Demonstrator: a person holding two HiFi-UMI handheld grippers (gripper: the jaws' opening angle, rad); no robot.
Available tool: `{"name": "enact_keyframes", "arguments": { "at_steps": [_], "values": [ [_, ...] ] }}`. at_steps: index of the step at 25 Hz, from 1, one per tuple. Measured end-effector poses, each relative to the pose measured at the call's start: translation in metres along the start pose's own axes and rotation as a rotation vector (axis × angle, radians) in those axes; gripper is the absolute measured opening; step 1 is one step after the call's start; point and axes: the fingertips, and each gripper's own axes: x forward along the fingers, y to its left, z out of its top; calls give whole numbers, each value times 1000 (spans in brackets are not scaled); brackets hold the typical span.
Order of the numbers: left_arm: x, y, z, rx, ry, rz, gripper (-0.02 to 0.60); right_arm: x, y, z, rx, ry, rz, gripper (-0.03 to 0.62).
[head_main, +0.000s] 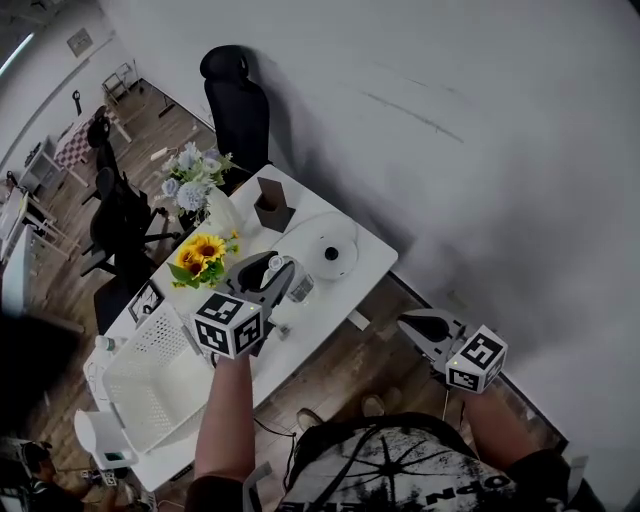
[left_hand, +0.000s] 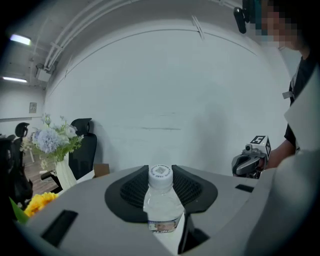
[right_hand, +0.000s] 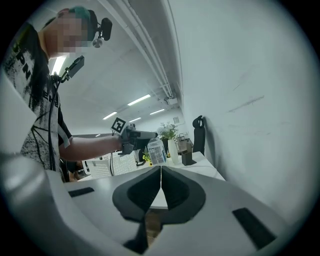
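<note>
My left gripper (head_main: 272, 275) is shut on a clear water bottle (head_main: 296, 286) with a white cap, held above the white table (head_main: 350, 290). In the left gripper view the bottle (left_hand: 162, 202) stands upright between the two dark pads (left_hand: 127, 192), cap level with their tips. My right gripper (head_main: 425, 330) hangs off the table's right end, over the wooden floor, holding nothing. In the right gripper view its jaws (right_hand: 160, 180) meet in a thin line. That view also has the left gripper (right_hand: 136, 139) and the bottle (right_hand: 156, 151) ahead.
The table holds a white slatted basket (head_main: 160, 375), sunflowers (head_main: 200, 255), a vase of pale flowers (head_main: 195, 180), a brown box (head_main: 272, 208) and a round white device (head_main: 328, 250). A black office chair (head_main: 238, 105) stands behind it, against the white wall (head_main: 450, 120).
</note>
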Motion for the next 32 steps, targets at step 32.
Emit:
{"name": "enact_keyframes", "arguments": {
  "at_steps": [32],
  "values": [
    [47, 1, -79, -35, -36, 88, 152, 13, 0, -35, -32, 134, 57, 21]
  ]
}}
